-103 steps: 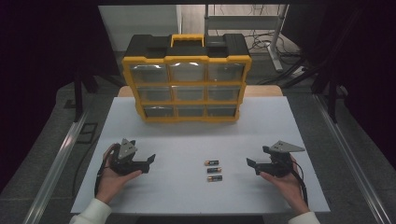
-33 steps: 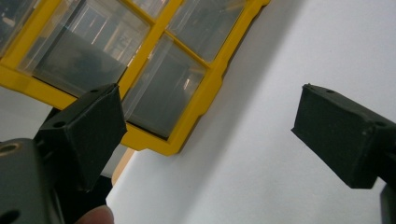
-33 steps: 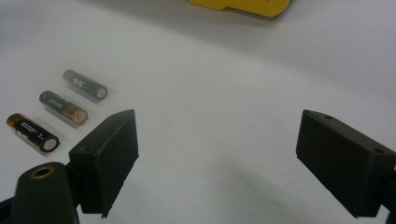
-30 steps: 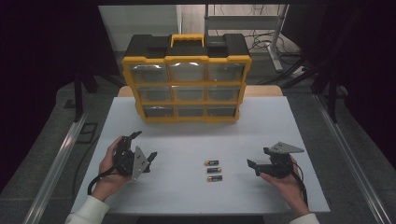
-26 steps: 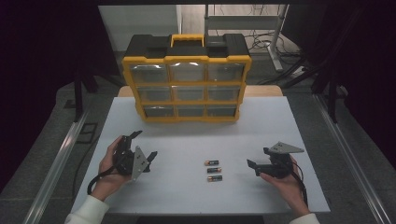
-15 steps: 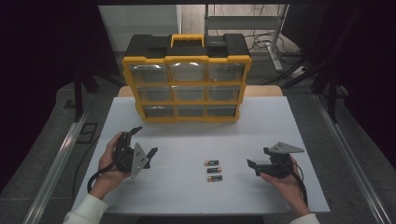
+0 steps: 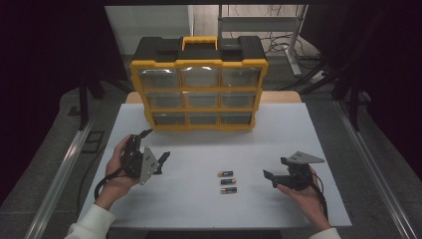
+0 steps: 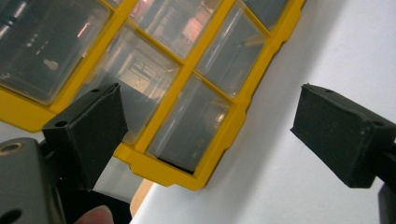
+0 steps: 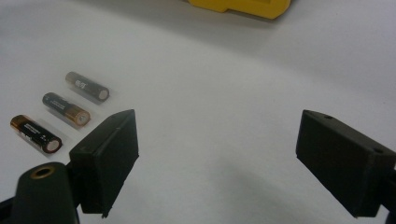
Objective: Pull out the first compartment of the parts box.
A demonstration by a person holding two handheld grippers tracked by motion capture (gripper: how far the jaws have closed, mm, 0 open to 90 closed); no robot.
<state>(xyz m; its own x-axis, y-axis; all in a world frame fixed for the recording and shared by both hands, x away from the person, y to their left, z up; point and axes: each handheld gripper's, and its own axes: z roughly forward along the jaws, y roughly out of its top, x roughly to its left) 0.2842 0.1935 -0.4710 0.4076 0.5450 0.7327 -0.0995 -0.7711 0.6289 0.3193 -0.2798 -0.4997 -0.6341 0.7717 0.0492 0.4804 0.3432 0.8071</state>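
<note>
Plainly, white table (image 7: 199, 199) amid dark room.

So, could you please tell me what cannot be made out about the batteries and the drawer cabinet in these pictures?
- Batteries: label print too small in the high view, blurred in the right gripper view.
- Drawer cabinet: drawer contents unclear behind reflections, in the high view and the left gripper view.
- Its back and sides: hidden by its own front; cut off by the edges in the left gripper view.
</note>
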